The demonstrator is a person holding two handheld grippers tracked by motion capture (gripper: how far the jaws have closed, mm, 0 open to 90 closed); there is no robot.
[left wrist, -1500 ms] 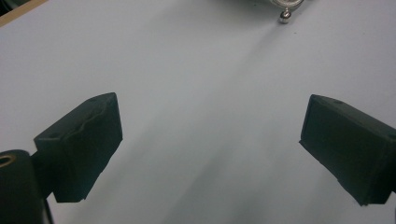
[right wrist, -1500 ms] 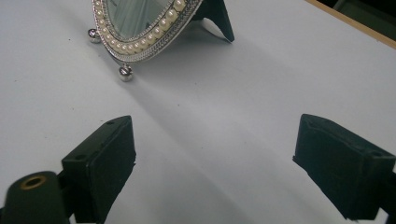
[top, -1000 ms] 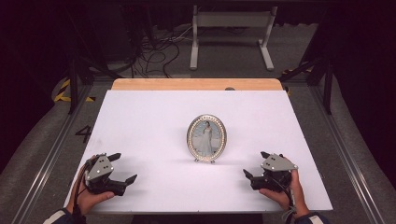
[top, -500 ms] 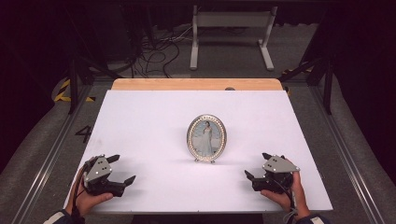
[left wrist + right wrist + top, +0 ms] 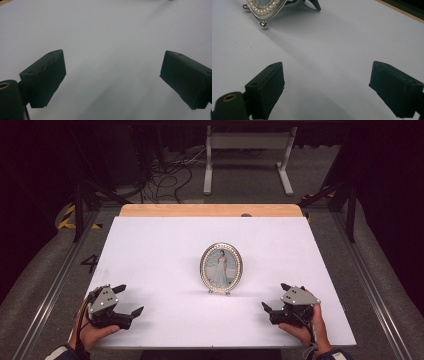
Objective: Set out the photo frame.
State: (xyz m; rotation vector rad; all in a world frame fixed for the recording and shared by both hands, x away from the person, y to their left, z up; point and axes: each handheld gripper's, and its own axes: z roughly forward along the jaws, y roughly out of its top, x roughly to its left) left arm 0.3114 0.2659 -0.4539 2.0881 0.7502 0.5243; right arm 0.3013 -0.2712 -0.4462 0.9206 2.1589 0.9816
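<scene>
We've basically not started yet: the frame (image 5: 221, 268) stands upright mid-table, untouched, and our left gripper (image 5: 129, 301) and right gripper (image 5: 274, 298) sit well apart from it, jaws spread and empty.

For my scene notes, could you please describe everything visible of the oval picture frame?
The oval picture frame stands upright near the middle of the white table, facing the person. Its silvery, metal-looking rim carries a ring of pearl-like beads, it rests on small ball feet, and it shows a figure in white. Nothing else touches it.
</scene>
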